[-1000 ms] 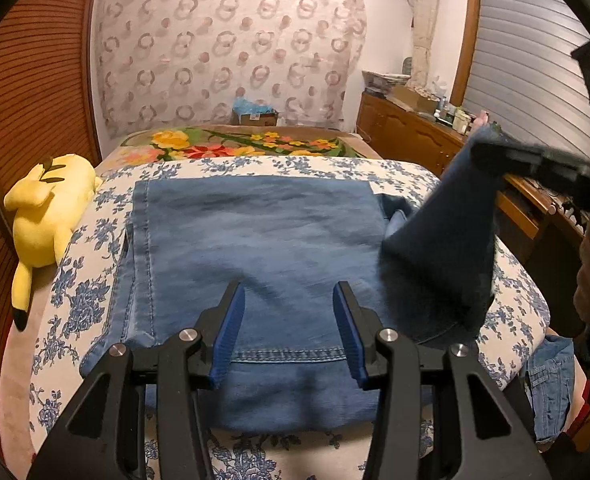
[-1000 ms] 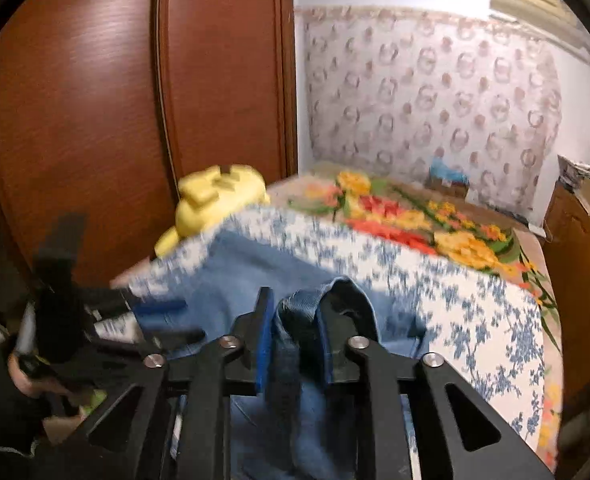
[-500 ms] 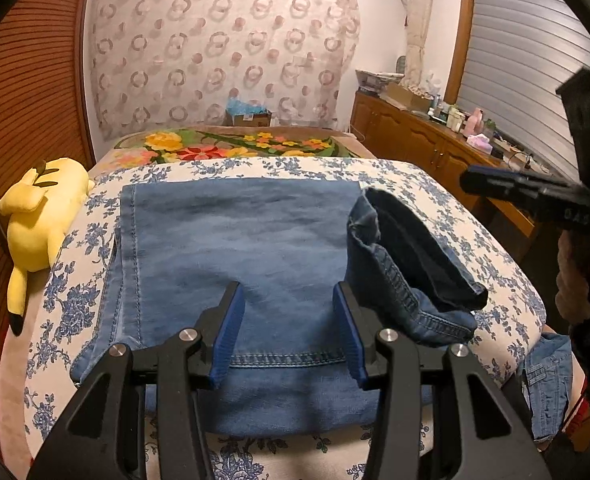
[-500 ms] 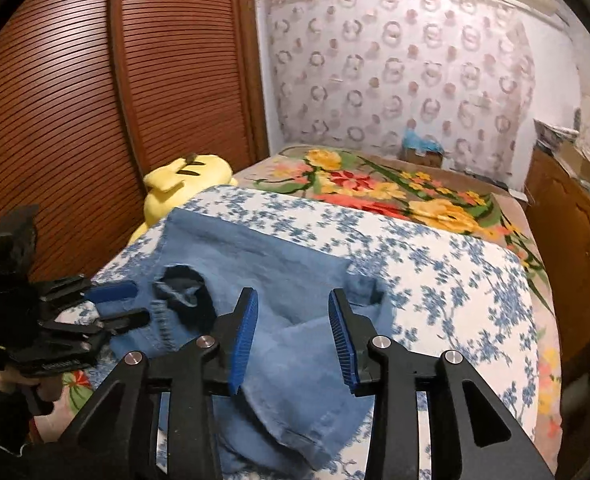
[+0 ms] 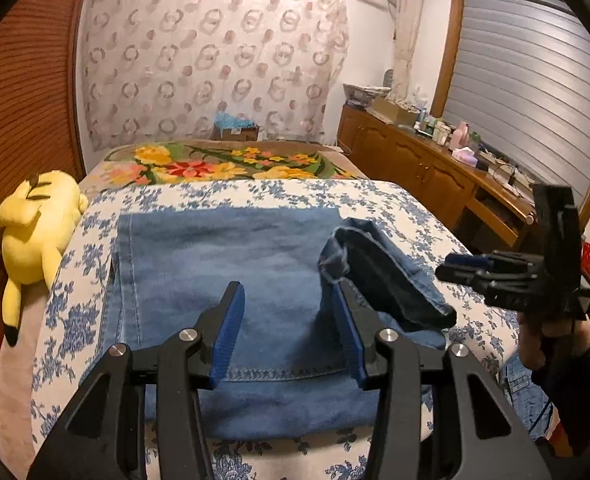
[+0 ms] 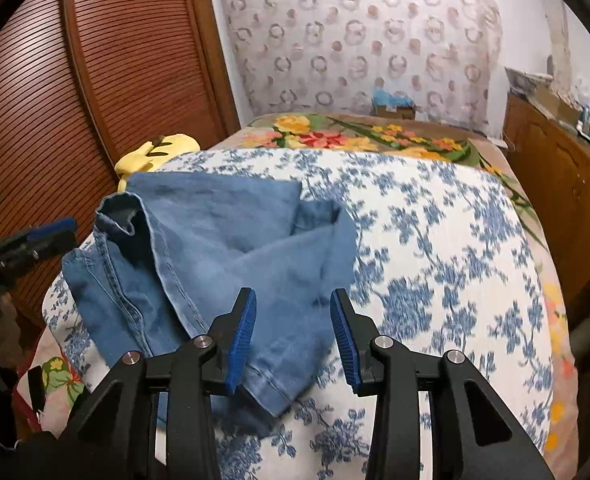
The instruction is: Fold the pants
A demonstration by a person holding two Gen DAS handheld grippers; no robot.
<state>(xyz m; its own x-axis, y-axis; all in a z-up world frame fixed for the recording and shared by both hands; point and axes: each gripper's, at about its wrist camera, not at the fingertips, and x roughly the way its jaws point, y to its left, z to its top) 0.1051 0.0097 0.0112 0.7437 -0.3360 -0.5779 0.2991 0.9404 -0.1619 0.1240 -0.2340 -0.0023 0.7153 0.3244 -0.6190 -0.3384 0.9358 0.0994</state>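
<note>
1. Change from a second ago: the pant leg that the right gripper (image 6: 293, 334) then held raised and pinched now lies dropped on the folded jeans (image 5: 223, 272), as a crumpled heap (image 5: 379, 280) along their right side.
2. Right gripper: its blue pads (image 6: 241, 340) stand spread and free of the cloth; the denim lies under and ahead of them. Earlier these jaws were pressed on the fabric. In the left wrist view this gripper (image 5: 455, 266) hangs at the right, off the bed's edge, with a hand (image 5: 551, 340) below it.
3. Left gripper (image 5: 291, 330): jaws spread, nothing pinched, poised over the near hem of the jeans, much as in the earlier frames.
4. Jeans: spread on the blue-flowered bedspread (image 5: 395, 208), folded flat on the left, with the open cuff of the loose leg standing up on the right.
5. Surroundings, unchanged: a yellow plush toy (image 5: 35, 232) at the bed's left edge, a bright floral blanket (image 5: 223, 164) beyond the bedspread, and a wooden sideboard (image 5: 427, 168) along the right wall.
</note>
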